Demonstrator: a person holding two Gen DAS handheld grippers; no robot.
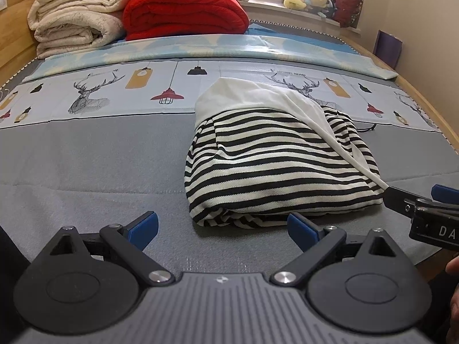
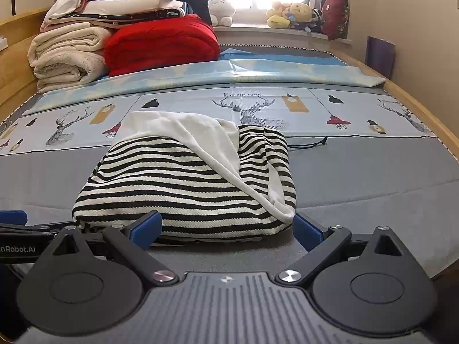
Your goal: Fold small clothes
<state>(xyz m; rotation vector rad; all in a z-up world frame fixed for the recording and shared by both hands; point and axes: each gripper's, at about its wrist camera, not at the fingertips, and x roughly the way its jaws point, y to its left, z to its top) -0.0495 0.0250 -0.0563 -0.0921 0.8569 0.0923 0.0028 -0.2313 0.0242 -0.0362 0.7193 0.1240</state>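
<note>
Garment, the black-and-white striped knit bundle with white lining [image 2: 183, 183], lies on the grey mattress [image 1: 86, 157] dead ahead of your wide-open right gripper [image 2: 226, 229]; your open left gripper [image 1: 222, 229] sits left, farther off.

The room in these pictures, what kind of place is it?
Most likely a home bedroom. The striped garment lies on a bed with a deer-print sheet, folded blankets are stacked at its far end, and plush toys sit on the windowsill.
</note>
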